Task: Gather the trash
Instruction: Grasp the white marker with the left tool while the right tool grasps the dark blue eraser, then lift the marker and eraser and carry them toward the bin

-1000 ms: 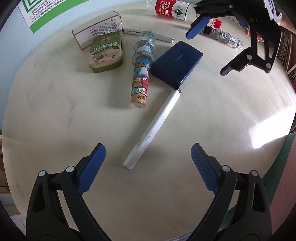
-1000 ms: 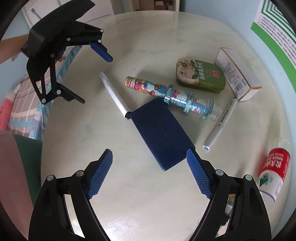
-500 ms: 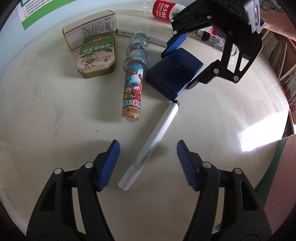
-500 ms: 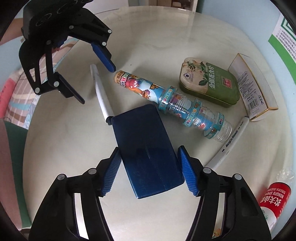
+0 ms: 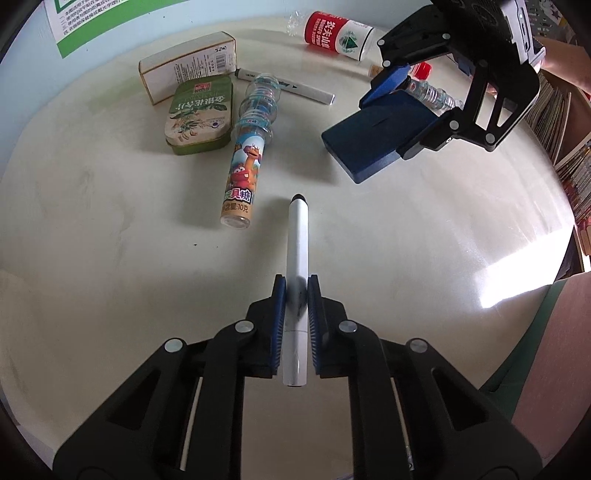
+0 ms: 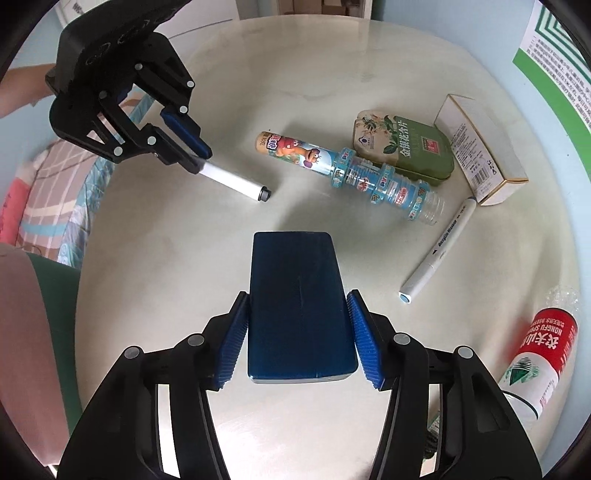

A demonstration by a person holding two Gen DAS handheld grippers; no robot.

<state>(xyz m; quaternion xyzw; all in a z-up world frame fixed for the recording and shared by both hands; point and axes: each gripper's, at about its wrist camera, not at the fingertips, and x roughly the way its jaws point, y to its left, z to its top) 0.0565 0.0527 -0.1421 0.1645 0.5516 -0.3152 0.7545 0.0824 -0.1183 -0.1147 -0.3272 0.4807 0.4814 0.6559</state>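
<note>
My left gripper (image 5: 296,286) is shut on a white marker pen (image 5: 298,236) and holds it off the table; it also shows in the right wrist view (image 6: 192,147), with the pen (image 6: 236,181) sticking out. My right gripper (image 6: 298,302) is shut on a dark blue flat box (image 6: 297,288) and holds it above the table; the left wrist view shows this gripper (image 5: 410,107) and the box (image 5: 376,136) at upper right.
On the round cream table (image 5: 110,229) lie a candy tube bottle (image 5: 249,158), a green tin (image 5: 199,112), a white carton (image 5: 188,66), a second marker (image 5: 288,86), a red-label bottle (image 5: 338,33) and a small clear bottle (image 5: 434,94). Books (image 5: 569,147) stand right.
Both grippers closed: the left onto the white pen, the right onto the blue box. Both things have lifted off the table and the pen has swung in line with the left fingers.
</note>
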